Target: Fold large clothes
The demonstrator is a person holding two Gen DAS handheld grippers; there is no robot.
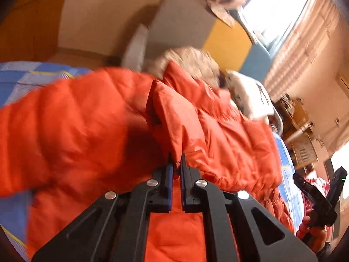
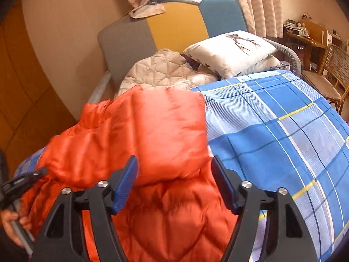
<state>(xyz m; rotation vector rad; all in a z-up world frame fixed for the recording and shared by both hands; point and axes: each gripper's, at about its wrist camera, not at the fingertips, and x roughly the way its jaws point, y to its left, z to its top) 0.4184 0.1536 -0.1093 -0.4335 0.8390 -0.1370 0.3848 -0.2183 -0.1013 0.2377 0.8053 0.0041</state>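
Left gripper (image 1: 177,163) fingers clamped on a fold of the orange quilted puffer jacket (image 1: 91,126); right gripper (image 2: 174,174) fingers apart above the jacket. Mid-fold; next needs a right-hand grasp of the jacket edge.

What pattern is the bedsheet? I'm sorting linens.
Blue plaid with white and yellow lines; the bedsheet shows best in the right wrist view.

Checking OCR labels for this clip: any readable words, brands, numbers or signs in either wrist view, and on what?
None readable.
Pillow: a drawn branch-like motif, no letters.
Desk clutter: too small to tell.
Orange puffer jacket and plaid bedsheet: no label visible.
Left wrist view: motion-blurred, nothing legible.
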